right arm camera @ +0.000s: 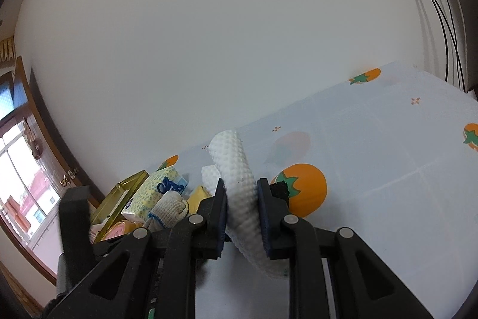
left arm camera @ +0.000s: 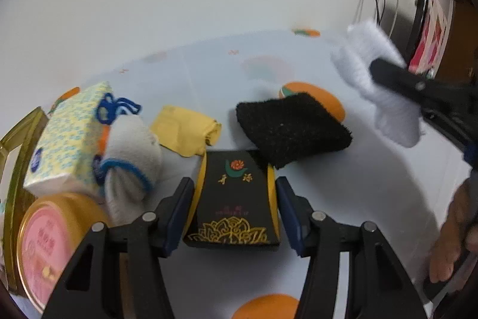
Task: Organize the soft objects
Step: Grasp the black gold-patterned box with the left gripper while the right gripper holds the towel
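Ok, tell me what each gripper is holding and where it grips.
The right gripper pinches the white cloth across its middle, both ends hanging free. The left gripper straddles the black box, not clamped on it.

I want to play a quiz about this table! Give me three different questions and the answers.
1. True or false: the right tool grips a white cloth.
2. What lies between the left tool's fingers?
A) black sponge
B) black box
C) tissue pack
3. Fill in: the folded cloth beside the glove is ____.

Key: 1 true; 2 B; 3 yellow.
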`<state>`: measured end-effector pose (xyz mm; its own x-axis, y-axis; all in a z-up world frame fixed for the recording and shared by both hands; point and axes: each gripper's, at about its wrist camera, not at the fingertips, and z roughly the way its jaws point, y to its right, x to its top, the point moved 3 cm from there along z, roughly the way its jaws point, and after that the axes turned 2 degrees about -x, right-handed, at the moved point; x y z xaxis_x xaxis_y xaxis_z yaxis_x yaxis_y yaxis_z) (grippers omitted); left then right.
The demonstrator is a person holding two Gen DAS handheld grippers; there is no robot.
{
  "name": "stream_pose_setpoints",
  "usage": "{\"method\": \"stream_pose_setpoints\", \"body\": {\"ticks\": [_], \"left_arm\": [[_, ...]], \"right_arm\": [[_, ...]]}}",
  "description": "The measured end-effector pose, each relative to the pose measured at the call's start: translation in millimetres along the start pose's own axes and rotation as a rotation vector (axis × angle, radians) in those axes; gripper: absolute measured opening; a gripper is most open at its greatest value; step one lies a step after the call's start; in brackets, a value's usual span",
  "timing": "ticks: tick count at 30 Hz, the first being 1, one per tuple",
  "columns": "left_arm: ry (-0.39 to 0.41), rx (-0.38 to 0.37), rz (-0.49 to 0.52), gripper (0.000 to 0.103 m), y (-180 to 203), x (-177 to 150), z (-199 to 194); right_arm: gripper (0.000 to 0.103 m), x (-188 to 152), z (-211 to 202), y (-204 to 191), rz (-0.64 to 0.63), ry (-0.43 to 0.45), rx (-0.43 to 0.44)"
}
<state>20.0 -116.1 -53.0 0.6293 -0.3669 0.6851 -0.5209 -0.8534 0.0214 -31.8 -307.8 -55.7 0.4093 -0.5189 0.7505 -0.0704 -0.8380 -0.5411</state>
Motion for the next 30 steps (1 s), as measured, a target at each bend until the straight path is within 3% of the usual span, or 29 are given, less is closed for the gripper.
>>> {"method": "stream_pose_setpoints", "body": {"ticks": [4, 6, 10, 13, 18, 20, 30], "left_arm": [[0.083, -0.029, -0.04, 0.054, -9.5, -9.4, -29.1], [0.133, -0.045, -0.057, 0.032, -14.6, -13.6, -43.2], [0.215, -0.052, -0.085, 0.033, -21.6, -17.2, -62.7], [0.192, -0.049, -0.082, 0.033, -24.5, -15.5, -57.8], [0.148, 0.004, -0.089, 0.071, -22.3, -14.2, -46.4], [0.126, 0.015, -0.092, 0.076, -23.3, -15.6, -40.3], [0.029, 0.102, -0.004, 0.076, -6.9, -18.2, -18.7]], "right_arm": [[0.021, -0.9, -0.8, 2.4, 0.017, 0.0, -0.004], [0.021, -1.3, -1.8, 1.5, 0.016, 0.005, -0.007], [0.021, -1.7, -2.0, 2.8, 0.022, 0.006, -0.013], [0.021, -2.0, -2.1, 4.9, 0.032, 0.006, -0.015], [0.021, -1.6, -1.9, 5.6, 0.03, 0.006, -0.013], [0.021, -1.5, -0.9, 5.3, 0.024, 0.002, -0.01], [0.021, -0.5, -1.4, 2.3, -0.005, 0.006, -0.002]]}}
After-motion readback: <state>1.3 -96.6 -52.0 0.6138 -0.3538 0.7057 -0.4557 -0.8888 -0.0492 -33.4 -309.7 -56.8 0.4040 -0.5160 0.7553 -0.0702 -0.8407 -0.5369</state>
